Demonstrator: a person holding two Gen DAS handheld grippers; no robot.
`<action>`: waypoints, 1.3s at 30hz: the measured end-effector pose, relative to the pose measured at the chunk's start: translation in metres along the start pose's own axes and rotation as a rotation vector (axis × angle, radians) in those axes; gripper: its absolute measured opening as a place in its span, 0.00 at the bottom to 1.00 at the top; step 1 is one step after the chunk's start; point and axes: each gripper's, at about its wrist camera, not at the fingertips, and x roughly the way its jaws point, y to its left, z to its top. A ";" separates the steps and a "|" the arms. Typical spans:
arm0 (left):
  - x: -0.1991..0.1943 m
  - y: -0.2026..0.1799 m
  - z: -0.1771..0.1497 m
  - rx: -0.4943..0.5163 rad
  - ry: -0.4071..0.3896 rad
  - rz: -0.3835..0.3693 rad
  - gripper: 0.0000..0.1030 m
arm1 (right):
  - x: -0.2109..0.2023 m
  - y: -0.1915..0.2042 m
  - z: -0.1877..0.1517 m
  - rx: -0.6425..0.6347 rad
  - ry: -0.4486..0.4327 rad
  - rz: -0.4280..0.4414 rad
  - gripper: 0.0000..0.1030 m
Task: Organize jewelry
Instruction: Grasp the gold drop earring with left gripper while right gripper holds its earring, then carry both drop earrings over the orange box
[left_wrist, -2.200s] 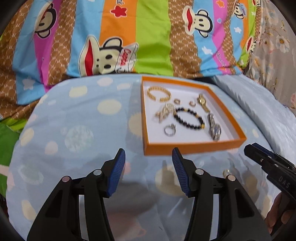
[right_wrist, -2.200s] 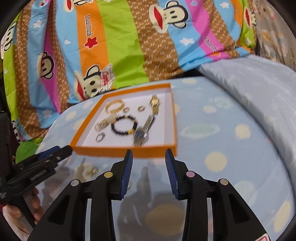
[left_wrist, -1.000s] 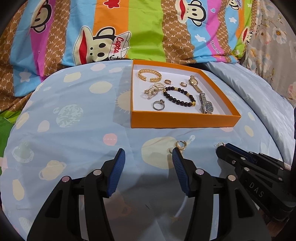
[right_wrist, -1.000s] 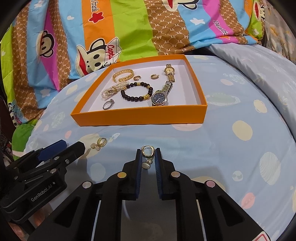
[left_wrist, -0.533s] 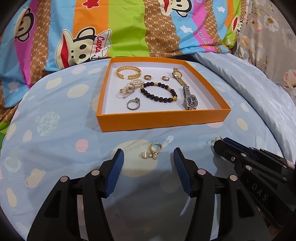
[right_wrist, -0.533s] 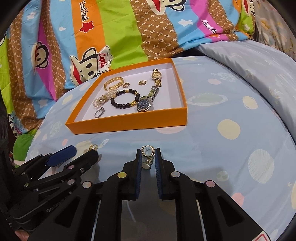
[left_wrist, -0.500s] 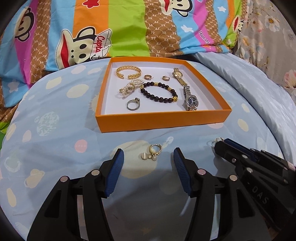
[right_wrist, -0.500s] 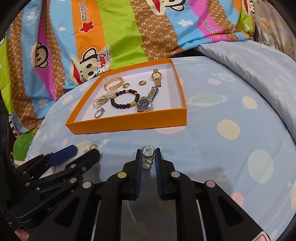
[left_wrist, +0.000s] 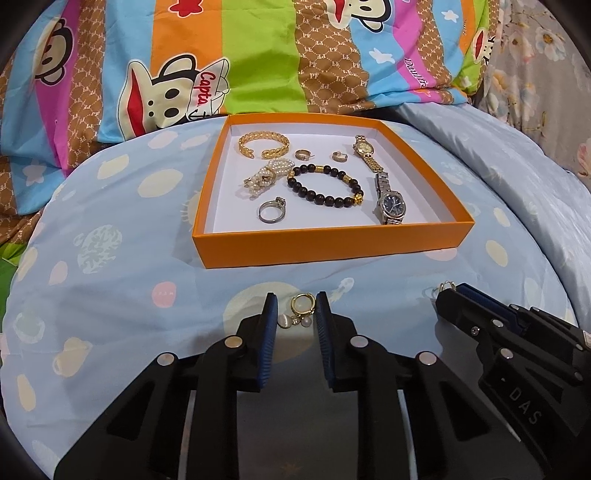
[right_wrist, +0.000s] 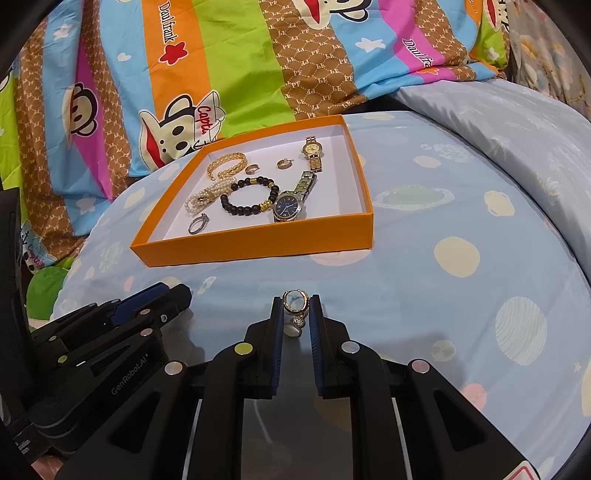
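A gold hoop earring with pearl drops (left_wrist: 303, 305) lies on the blue spotted sheet, between the pads of my left gripper (left_wrist: 295, 308). Its jaws are closing: the hoop is against the right pad, with a small gap still showing at the left pad. My right gripper (right_wrist: 295, 306) is shut on the matching earring (right_wrist: 295, 300) and holds it just above the sheet. In the left wrist view the right gripper (left_wrist: 448, 293) sits at the right, the hoop (left_wrist: 447, 286) peeking from its tip. The orange box (left_wrist: 332, 247) lies beyond both grippers.
The orange box (right_wrist: 258, 247) holds a gold bangle (left_wrist: 263, 144), a pearl bracelet (left_wrist: 267, 173), a black bead bracelet (left_wrist: 325, 184), a silver ring (left_wrist: 271, 212), two watches (left_wrist: 389, 201) and two small hoops. A striped cartoon quilt (left_wrist: 258, 55) rises behind it. The left gripper (right_wrist: 173, 291) lies low on the left.
The left gripper moved up to the loose earring, then narrowed its jaws around it. The right gripper stays shut on its earring and has hardly moved.
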 end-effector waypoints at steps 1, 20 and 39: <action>-0.001 0.000 0.000 -0.001 -0.002 -0.003 0.17 | 0.000 0.000 0.000 0.000 0.000 0.000 0.13; -0.015 0.003 -0.009 -0.016 -0.030 -0.041 0.08 | -0.001 0.001 -0.002 -0.002 -0.004 0.020 0.12; -0.024 0.013 -0.023 -0.039 -0.007 -0.096 0.19 | -0.003 0.001 -0.002 -0.002 -0.005 0.026 0.12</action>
